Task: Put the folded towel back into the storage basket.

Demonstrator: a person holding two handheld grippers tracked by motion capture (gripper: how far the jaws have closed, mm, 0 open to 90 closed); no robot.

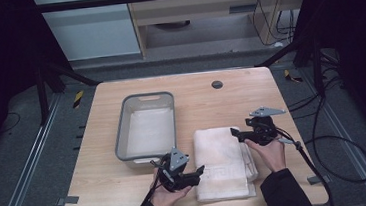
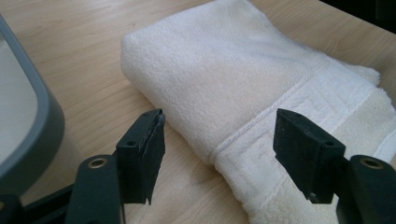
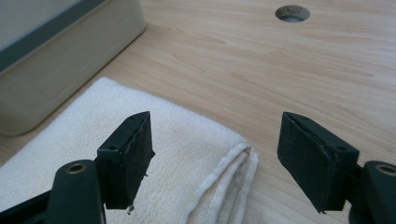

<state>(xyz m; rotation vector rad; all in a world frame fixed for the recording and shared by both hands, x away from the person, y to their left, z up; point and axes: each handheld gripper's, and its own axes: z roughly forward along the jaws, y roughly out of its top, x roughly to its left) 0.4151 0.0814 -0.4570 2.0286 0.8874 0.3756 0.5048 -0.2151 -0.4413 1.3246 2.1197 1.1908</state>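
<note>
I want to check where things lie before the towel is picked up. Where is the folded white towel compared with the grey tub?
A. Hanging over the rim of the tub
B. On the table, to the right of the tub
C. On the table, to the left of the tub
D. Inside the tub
B: in the high view the folded white towel lies flat on the table, right of the grey tub and outside it.

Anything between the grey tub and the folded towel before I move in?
No: only a bare strip of table separates the grey tub from the folded towel, seen in the high view and in the left gripper view.
</note>
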